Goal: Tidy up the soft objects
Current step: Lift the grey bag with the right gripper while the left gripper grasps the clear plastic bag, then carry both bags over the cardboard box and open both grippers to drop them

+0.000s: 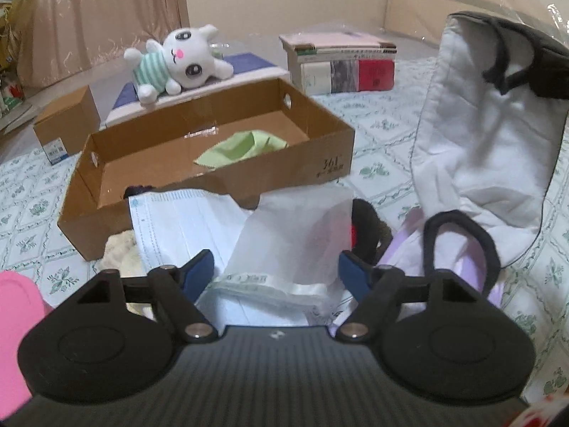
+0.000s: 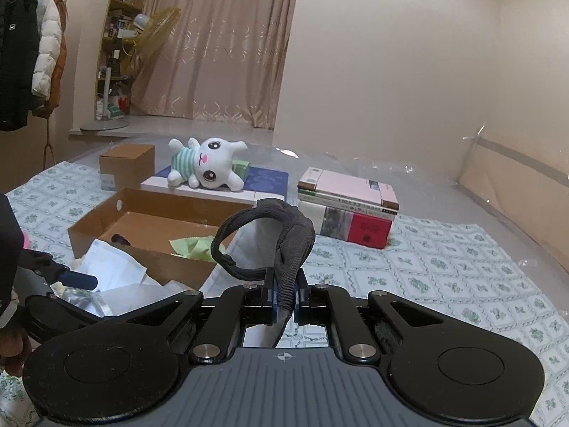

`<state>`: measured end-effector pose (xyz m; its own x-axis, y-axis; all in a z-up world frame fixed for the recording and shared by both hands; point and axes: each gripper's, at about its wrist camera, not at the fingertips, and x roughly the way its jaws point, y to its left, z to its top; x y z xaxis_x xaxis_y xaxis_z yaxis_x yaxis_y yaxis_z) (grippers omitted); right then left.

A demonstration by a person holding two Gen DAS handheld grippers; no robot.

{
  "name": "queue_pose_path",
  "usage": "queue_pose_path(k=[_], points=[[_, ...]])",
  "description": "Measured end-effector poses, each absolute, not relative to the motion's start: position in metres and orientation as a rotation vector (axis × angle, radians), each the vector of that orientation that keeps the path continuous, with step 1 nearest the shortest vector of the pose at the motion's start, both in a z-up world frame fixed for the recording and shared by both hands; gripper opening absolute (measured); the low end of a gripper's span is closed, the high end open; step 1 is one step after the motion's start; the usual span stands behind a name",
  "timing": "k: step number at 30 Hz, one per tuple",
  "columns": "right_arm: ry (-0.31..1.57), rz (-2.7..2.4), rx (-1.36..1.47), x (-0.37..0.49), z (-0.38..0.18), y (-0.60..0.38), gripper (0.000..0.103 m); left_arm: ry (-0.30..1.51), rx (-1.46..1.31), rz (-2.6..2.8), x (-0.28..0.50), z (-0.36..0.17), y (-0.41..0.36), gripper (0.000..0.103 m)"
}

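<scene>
My left gripper (image 1: 277, 272) is open, its blue pads on either side of a white translucent packet (image 1: 291, 235) in a pile of soft things, not pressing it. A pale blue surgical mask (image 1: 185, 220) lies just left of the packet. My right gripper (image 2: 284, 295) is shut on a dark grey cloth mask (image 2: 295, 235) and holds it up. In the left wrist view this cloth mask (image 1: 480, 135) hangs at the right, showing its white lining and black ear loops. Behind the pile stands an open cardboard box (image 1: 313, 156) with a green cloth (image 1: 242, 146) inside.
A white plush cat (image 1: 181, 60) lies on a flat blue and white box behind the cardboard box. A stack of books (image 1: 341, 64) stands at the back right and a small closed carton (image 1: 64, 121) at the back left. A pink thing (image 1: 14, 320) sits at my near left.
</scene>
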<state>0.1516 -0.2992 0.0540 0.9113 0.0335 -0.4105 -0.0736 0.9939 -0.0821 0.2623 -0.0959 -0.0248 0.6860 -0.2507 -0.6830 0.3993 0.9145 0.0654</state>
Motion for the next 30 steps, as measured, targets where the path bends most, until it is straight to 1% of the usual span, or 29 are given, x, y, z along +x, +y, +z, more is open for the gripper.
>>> queue_pose_path(k=[3, 5, 6, 8, 9, 10, 11, 12, 13, 14, 17, 19, 23, 30], points=[[0.425, 0.054, -0.085, 0.155, 0.051, -0.302, 0.008, 0.755, 0.220, -0.366, 0.267, -0.028, -0.097, 0.064], [0.425, 0.054, -0.078, 0.156, 0.049, -0.303, 0.008, 0.774, 0.228, -0.362, 0.269, -0.029, -0.098, 0.056], [0.425, 0.054, -0.076, 0.156, 0.049, -0.303, 0.008, 0.782, 0.232, -0.358, 0.271, -0.030, -0.098, 0.053], [0.423, 0.055, -0.071, 0.157, 0.048, -0.304, 0.008, 0.796, 0.241, -0.349, 0.273, -0.030, -0.098, 0.038], [0.422, 0.055, -0.069, 0.156, 0.048, -0.305, 0.008, 0.803, 0.245, -0.344, 0.275, -0.031, -0.097, 0.036], [0.421, 0.054, -0.066, 0.156, 0.048, -0.305, 0.008, 0.809, 0.250, -0.344, 0.276, -0.031, -0.096, 0.032], [0.421, 0.054, -0.063, 0.157, 0.048, -0.306, 0.008, 0.813, 0.256, -0.343, 0.277, -0.031, -0.096, 0.025], [0.421, 0.054, -0.059, 0.157, 0.047, -0.306, 0.008, 0.816, 0.259, -0.340, 0.278, -0.031, -0.095, 0.021], [0.421, 0.053, -0.056, 0.157, 0.047, -0.307, 0.008, 0.819, 0.263, -0.339, 0.278, -0.030, -0.094, 0.014], [0.421, 0.053, -0.053, 0.156, 0.047, -0.307, 0.008, 0.822, 0.265, -0.342, 0.279, -0.029, -0.093, 0.011], [0.421, 0.054, -0.046, 0.156, 0.047, -0.309, 0.008, 0.823, 0.268, -0.355, 0.278, -0.025, -0.092, 0.005], [0.422, 0.055, -0.043, 0.156, 0.048, -0.309, 0.008, 0.816, 0.273, -0.364, 0.275, -0.021, -0.093, 0.004], [0.423, 0.064, -0.040, 0.156, 0.050, -0.308, 0.008, 0.791, 0.270, -0.378, 0.271, -0.006, -0.094, 0.003], [0.416, 0.103, -0.015, 0.159, 0.066, -0.305, 0.008, 0.722, 0.238, -0.398, 0.270, 0.042, -0.086, 0.003]])
